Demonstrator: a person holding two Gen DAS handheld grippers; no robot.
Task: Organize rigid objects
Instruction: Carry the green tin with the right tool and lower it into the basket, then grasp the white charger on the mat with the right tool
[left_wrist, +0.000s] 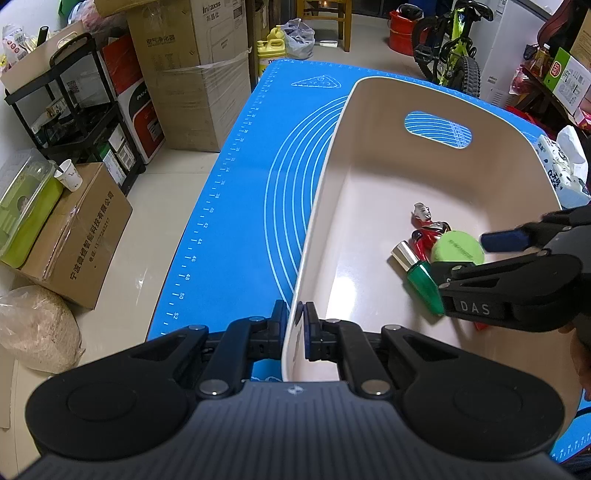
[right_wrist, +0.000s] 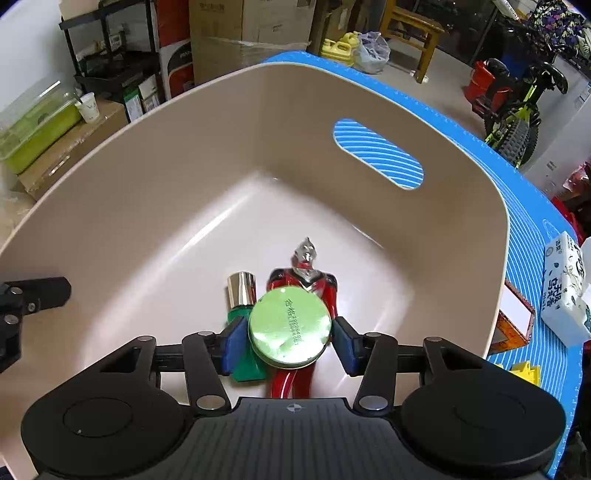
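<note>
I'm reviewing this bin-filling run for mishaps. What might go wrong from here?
The green tin sits between the right gripper fingers, above the toy figure and green bottle; dropped, it may roll off them. The left gripper pinches the basket wall and may tip it.

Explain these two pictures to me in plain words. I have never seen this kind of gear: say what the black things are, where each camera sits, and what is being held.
The black things are two hand-held grippers, each with two fingers and a wide-angle camera looking along them.

The left gripper's view shows the left gripper clamped on the near wall of a beige tub, which stands on a blue mat. The right gripper reaches in from the side.

In the right gripper's view, the right gripper has its blue pads on either side of a round green tin; whether both pads touch it is unclear. Under the tin lie a green bottle with a silver cap and a red toy figure. A tissue pack sits outside the tub.
</note>
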